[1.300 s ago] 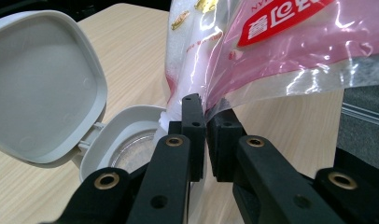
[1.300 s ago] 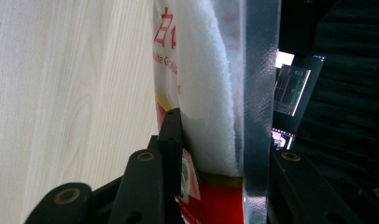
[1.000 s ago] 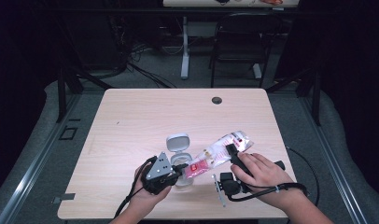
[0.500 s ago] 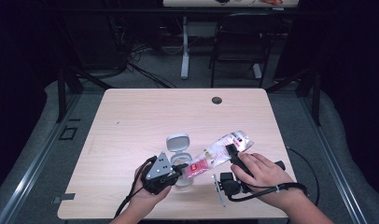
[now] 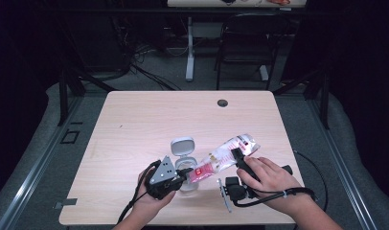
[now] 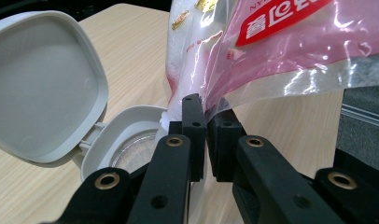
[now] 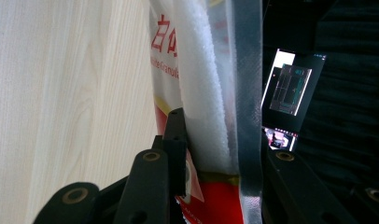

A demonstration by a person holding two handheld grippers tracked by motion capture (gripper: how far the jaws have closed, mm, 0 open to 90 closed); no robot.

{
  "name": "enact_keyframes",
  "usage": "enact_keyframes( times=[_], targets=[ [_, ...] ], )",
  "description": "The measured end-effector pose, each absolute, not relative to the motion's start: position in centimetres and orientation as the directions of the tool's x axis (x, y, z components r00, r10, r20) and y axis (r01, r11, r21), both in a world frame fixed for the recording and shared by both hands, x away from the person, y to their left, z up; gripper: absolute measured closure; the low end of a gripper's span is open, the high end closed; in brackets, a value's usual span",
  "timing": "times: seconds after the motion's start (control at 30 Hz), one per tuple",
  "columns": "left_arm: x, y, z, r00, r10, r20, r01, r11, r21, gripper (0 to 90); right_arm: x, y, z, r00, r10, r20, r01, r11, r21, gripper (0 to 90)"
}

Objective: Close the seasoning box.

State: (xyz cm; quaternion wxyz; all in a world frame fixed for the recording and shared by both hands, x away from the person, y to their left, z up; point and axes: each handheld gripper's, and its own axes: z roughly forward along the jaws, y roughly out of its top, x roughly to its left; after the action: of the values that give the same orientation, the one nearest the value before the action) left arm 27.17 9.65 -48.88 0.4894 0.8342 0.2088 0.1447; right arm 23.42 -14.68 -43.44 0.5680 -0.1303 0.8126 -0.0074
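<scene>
the high view was lit from above on the table [image 5: 135, 124] alone; the room around it fell into near black. shadows under the hands were short and soft. the left gripper view was bright, with white glare streaks on the plastic bag [image 6: 290, 51] and the nearest jaw parts slightly soft. the right gripper view was blown pale on the wood side and dark opposite, where a screen [image 7: 288, 88] glowed.
</scene>
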Motion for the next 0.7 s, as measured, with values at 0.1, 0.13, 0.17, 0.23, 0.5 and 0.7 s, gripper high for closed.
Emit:
enact_keyframes(
  times=[0.1, 0.13, 0.17, 0.23, 0.5, 0.7],
  targets=[
    [27.17, 9.66, -48.86, 0.871, 0.489, 0.037, 0.206, -0.433, 0.877, 86.7, 23.43, -14.7, -43.42, -0.318, -0.22, -0.922, -0.208, 0.965, -0.159, 70.3],
    [27.2, 9.67, -48.86, 0.871, 0.489, 0.036, 0.207, -0.432, 0.878, 86.7, 23.4, -14.67, -43.36, -0.319, -0.223, -0.921, -0.205, 0.965, -0.163, 70.6],
    [27.2, 9.67, -48.86, 0.871, 0.489, 0.036, 0.207, -0.432, 0.878, 86.7, 23.4, -14.67, -43.36, -0.319, -0.223, -0.921, -0.205, 0.965, -0.163, 70.6],
    [27.21, 9.68, -48.85, 0.872, 0.488, 0.034, 0.207, -0.431, 0.878, 86.7, 23.36, -14.61, -43.27, -0.321, -0.225, -0.92, -0.199, 0.966, -0.166, 70.9],
    [27.21, 9.67, -48.88, 0.872, 0.489, 0.031, 0.21, -0.429, 0.878, 86.8, 23.34, -14.49, -43.13, -0.325, -0.221, -0.919, -0.19, 0.968, -0.165, 72.1],
    [27.21, 9.66, -48.87, 0.872, 0.489, 0.028, 0.211, -0.426, 0.88, 86.8, 23.33, -14.44, -43.07, -0.327, -0.214, -0.92, -0.191, 0.969, -0.157, 73.1]
  ],
)
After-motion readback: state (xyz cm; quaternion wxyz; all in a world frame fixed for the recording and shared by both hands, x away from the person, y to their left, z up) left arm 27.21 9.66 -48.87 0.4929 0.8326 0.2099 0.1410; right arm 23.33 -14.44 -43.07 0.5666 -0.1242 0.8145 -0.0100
